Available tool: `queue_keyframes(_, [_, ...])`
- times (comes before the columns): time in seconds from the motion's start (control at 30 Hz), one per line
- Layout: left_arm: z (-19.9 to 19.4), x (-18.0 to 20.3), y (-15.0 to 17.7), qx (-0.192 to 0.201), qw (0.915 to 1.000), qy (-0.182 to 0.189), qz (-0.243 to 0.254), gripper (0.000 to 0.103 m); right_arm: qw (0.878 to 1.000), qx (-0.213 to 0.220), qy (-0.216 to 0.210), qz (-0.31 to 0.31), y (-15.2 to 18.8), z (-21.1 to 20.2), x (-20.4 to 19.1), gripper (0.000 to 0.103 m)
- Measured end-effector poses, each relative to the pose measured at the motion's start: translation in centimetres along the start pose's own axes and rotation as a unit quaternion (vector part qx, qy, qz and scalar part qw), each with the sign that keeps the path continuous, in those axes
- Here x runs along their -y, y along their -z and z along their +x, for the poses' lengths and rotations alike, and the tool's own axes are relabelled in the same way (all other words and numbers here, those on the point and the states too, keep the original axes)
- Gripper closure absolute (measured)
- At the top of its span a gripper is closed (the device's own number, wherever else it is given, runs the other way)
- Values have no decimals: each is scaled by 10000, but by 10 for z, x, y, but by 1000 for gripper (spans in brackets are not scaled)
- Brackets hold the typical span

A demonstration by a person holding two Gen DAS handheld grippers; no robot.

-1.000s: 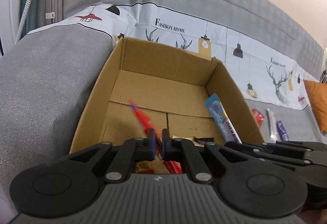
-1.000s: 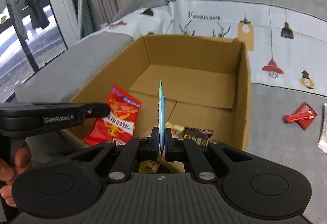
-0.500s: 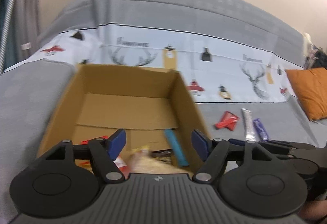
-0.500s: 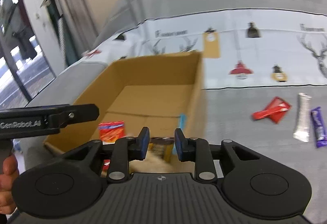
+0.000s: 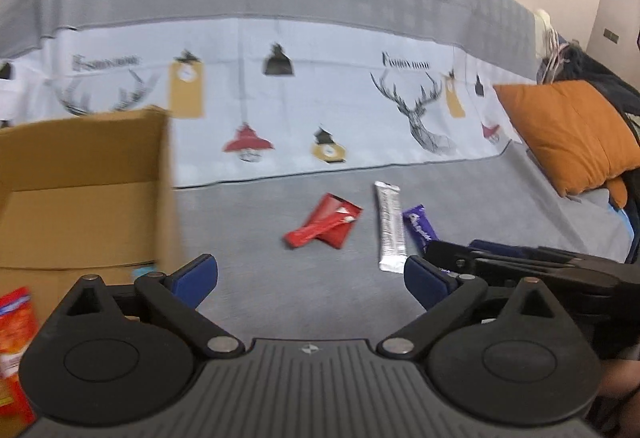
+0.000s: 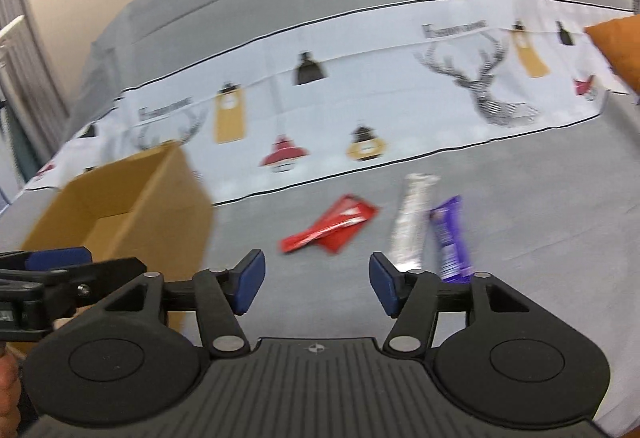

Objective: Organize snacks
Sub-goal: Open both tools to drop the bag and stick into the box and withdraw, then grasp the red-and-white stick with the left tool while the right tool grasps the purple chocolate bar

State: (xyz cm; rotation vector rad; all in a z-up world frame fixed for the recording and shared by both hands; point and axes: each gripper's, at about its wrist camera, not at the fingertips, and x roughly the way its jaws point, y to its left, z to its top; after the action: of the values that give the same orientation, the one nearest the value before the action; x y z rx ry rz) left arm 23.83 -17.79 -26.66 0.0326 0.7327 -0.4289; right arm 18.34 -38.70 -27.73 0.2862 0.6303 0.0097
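Note:
Three snacks lie on the grey sofa seat: a red packet [image 5: 324,226] [image 6: 330,226], a silver stick pack [image 5: 390,234] [image 6: 412,226] and a purple bar [image 5: 420,228] [image 6: 450,240]. The open cardboard box [image 5: 84,190] [image 6: 132,214] stands to their left, with an orange-red snack bag [image 5: 14,322] inside. My left gripper [image 5: 311,282] hangs over the seat short of the packets, its jaws opening wide with nothing between them. My right gripper [image 6: 316,284] is also opening and holds nothing, with the silver pack and purple bar just past its right finger.
A white printed cloth [image 5: 320,94] covers the sofa back. An orange cushion [image 5: 568,134] leans at the right end with dark clothing behind it. The other gripper's black frame shows at the lower right [image 5: 540,270] of the left view and at the left edge [image 6: 52,278] of the right view.
Both grippers let go of their snacks over the box, opened, and swung right from the box towards the three packets on the seat.

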Motion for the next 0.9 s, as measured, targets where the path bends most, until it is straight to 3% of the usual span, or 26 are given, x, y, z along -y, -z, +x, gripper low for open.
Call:
queue_keyframes(0.23, [99,12,-20,-451,9985,-117,303,2,9996,-124,259,-49,-11,29,47,39])
queue_keyframes(0.37, [154,6,-28,-671,9969,-241,317,4,9981,-486,367,-62,-13,60,63,39])
queue_keyframes(0.43, [179,-3,-30,-866,9961,-128,102,18,9971,-637,419,87,-11,70,70,41])
queue_keyframes(0.5, [201,-13,-30,-1201,9926,-68,-167,40,9962,-736,436,152,-9,77,72,42])
queue_keyframes(0.53, [208,-17,-30,-1281,9913,-65,-282,43,9954,-818,478,116,-7,82,72,43])
queue_keyframes(0.63, [214,-15,-33,-1150,9931,-169,-117,60,9930,-1054,530,101,-1,96,74,48])
queue_keyframes(0.7, [213,-12,-33,-1175,9930,-100,34,83,9917,-1140,569,158,3,103,77,56])
queue_keyframes(0.73, [212,-12,-32,-1193,9928,-93,65,86,9914,-1171,564,161,4,106,78,62])
queue_keyframes(0.77, [210,-12,-31,-1230,9923,-111,84,92,9915,-1164,570,112,5,107,77,74])
queue_keyframes(0.9, [191,-14,-23,-1372,9905,-34,-38,103,9922,-1114,561,-64,8,102,74,75])
